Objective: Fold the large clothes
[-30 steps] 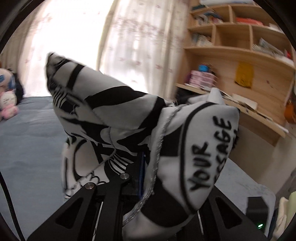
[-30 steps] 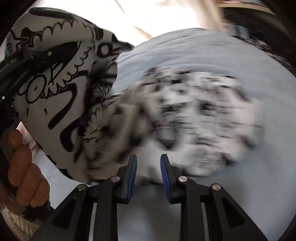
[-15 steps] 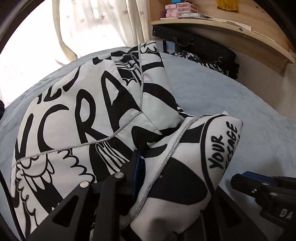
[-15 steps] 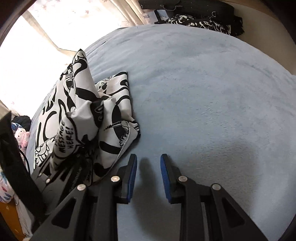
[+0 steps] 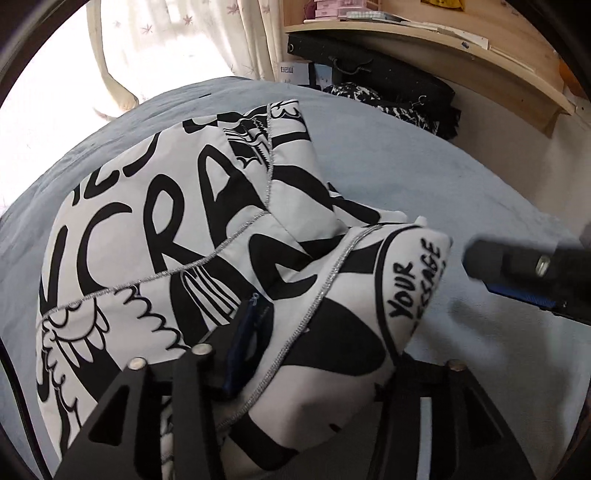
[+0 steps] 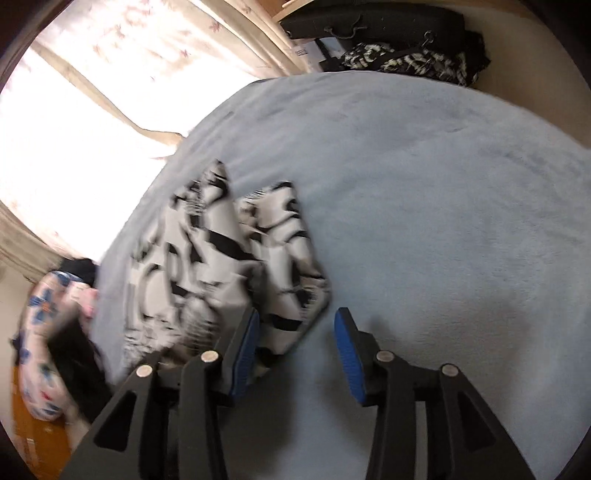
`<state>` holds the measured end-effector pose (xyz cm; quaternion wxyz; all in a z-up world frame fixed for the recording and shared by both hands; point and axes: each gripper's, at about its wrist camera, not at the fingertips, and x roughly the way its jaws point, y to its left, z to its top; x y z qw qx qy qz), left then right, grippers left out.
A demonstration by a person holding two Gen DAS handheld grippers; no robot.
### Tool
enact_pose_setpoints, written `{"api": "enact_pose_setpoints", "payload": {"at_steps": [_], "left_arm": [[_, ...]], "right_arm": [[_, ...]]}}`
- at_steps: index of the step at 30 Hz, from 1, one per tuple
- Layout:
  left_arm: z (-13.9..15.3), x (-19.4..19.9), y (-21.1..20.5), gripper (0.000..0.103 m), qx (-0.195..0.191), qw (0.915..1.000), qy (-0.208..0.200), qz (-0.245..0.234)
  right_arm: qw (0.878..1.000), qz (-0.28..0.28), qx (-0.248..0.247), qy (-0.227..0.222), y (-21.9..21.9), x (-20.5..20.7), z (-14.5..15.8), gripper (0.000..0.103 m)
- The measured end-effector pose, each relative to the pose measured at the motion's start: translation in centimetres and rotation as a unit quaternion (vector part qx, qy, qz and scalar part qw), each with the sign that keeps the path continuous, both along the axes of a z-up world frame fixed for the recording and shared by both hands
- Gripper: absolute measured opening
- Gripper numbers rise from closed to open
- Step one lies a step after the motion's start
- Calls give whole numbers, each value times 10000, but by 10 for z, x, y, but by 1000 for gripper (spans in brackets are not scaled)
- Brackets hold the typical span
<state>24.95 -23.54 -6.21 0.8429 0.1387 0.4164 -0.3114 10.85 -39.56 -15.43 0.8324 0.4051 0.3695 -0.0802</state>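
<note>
The black-and-white printed garment lay bunched on the pale blue bed, its big lettering and a thin silver seam running across the top layer. In the left wrist view a fold of it, lettered "YOUR MESSAGE", was heaped up between the fingers of the left gripper. Those jaws had just been opening; the blue pad of the left-hand finger stood beside the cloth, the other pad was buried under the fold, and whether the pads were pressing on the fabric could not be told.

The right gripper had also just been opening, and its blue pads stood spread apart with only bed cover between them. The garment's near corner lay just beside and partly behind its left-hand finger, not between the pads. That view was blurred over the cloth. The tip of the right gripper also showed at the right edge of the left wrist view, near the lettered fold.

Beyond the bed hung pale flowered curtains against a bright window. A wooden shelf ran along the wall, with a black bag and another dark patterned garment below it. A flowered bundle sat at the bed's left edge.
</note>
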Motion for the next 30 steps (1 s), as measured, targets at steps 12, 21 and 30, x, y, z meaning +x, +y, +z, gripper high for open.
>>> {"api": "enact_pose_setpoints", "payload": {"at_steps": [12,21,30], "left_arm": [[34,-30,62,67,-642,9973,318,-164],[49,10,177,71,-458,9860,-142,1596],[23,45,185,71,-478,9791,184,1970]], "right_arm": [[9947,789,543,387,16,53,-1,60],[9819,1426,-693,1033,43,98,-6,62],[9689,1480,-1971,241,45,89,52,22]]}}
